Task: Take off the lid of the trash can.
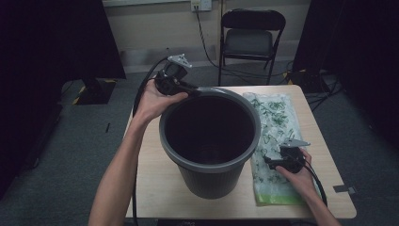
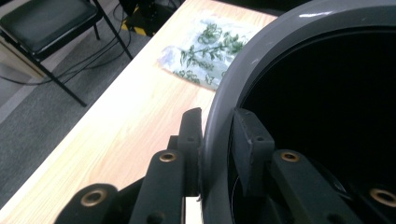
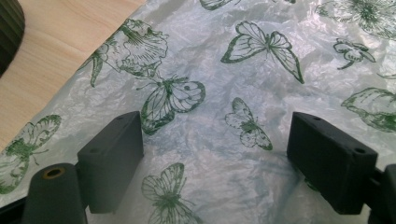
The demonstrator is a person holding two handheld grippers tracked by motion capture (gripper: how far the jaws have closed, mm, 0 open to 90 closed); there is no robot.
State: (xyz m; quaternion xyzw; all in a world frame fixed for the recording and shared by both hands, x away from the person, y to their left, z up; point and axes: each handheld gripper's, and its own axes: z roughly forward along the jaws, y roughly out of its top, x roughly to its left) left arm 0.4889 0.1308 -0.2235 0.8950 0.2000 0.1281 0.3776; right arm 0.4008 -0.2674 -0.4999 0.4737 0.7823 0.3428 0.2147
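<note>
Left gripper view: left gripper point(image 2: 215, 140) straddles rim of grey bin point(image 2: 299, 28), one jaw outside, one inside; outer pad against wall, inner pad looks just shy, so rim not yet pinched. No earlier picture, so no motion claimed. High view: bin point(image 1: 210, 141) stands mid-table, left gripper point(image 1: 175, 81) at its far-left rim. Right gripper point(image 3: 219, 163) spread wide, empty, low over printed plastic bag point(image 3: 243, 60) lying flat right of bin. Advice: clamp rim squarely to steady bin; pinch single bag layer near edge; avoid dragging bag off table point(image 1: 150, 188).
</note>
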